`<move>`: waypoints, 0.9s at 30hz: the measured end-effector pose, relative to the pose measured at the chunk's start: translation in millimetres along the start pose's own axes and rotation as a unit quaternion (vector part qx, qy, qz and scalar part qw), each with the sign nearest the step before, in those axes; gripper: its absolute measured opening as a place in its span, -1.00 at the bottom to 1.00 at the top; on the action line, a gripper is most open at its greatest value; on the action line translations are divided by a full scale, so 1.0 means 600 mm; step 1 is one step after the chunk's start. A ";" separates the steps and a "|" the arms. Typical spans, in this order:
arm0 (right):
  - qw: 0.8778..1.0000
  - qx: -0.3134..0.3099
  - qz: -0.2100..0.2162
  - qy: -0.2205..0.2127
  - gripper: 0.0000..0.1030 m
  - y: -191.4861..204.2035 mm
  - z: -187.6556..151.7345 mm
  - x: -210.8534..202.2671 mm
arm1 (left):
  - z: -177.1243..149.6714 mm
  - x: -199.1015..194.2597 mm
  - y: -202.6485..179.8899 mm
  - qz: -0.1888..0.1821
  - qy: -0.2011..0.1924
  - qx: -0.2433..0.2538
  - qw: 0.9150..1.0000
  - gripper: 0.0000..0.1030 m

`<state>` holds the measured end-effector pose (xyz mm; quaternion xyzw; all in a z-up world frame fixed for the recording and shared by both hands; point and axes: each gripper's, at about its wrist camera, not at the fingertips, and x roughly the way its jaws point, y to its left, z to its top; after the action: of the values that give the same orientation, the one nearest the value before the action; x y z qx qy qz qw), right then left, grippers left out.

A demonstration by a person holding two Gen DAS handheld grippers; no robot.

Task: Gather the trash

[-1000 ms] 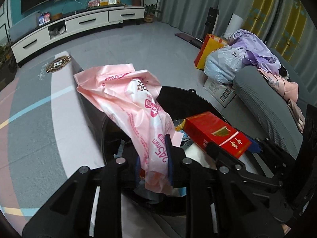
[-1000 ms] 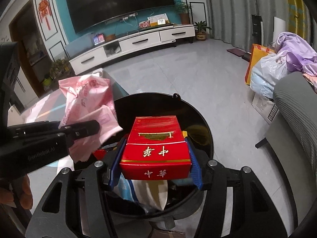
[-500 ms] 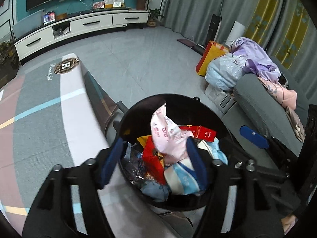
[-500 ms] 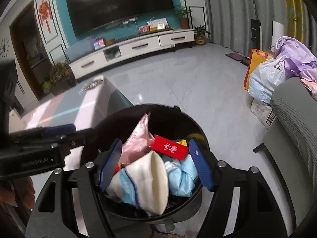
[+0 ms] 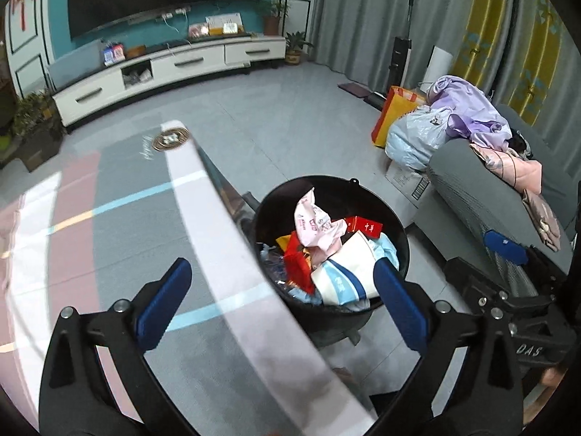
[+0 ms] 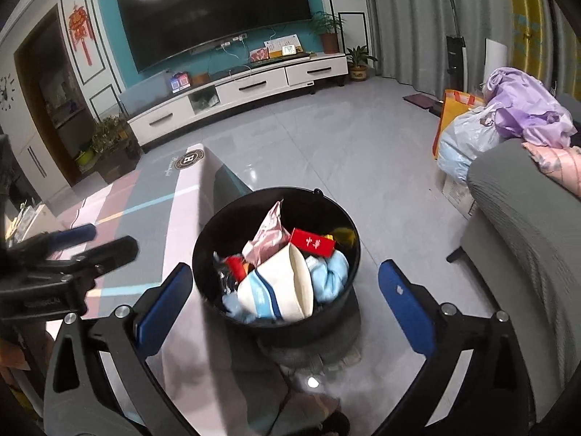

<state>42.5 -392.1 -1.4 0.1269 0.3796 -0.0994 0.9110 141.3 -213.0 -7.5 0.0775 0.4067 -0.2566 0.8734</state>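
My left gripper and right gripper hang over the black bin, jaws opening to their widest with nothing between the blue pads. The trash lies in the bin, where it belongs: a crumpled pink bag on top, a red box tilted against the far wall, a white-and-blue paper cup lying on its side, pale blue wrapping beside it. The pile comes up close to the rim, so I judge loose pieces like the bag could slide off if more goes on top.

The bin stands on the floor right against the low table, between it and the grey sofa. That spot lets me sweep litter from the table straight over the edge. I point both tools steeply down at it, so whatever the pads let go falls inside and not on the tiles.

On the bare stretch of table my left camera shows, I see no more litter. The near end is blurred, so I cannot say it is clean. Bags and clothes by the sofa are well apart from the bin.
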 end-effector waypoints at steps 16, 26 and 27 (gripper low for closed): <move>0.998 -0.039 -0.023 -0.043 0.94 0.060 0.003 -0.187 | -0.014 -0.217 -0.004 0.034 -0.046 -0.009 0.998 0.94; 0.998 -0.048 -0.018 -0.043 0.94 0.079 -0.020 -0.215 | -0.040 -0.265 -0.013 0.047 -0.046 -0.009 0.998 0.94; 0.998 -0.049 -0.017 -0.037 0.94 0.082 -0.023 -0.209 | -0.043 -0.262 -0.014 0.052 -0.042 -0.007 0.998 0.94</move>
<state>-40.0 -330.7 86.5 0.0723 0.3524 -0.1008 0.9276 35.1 -150.4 94.0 0.0821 0.3669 -0.2108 0.9024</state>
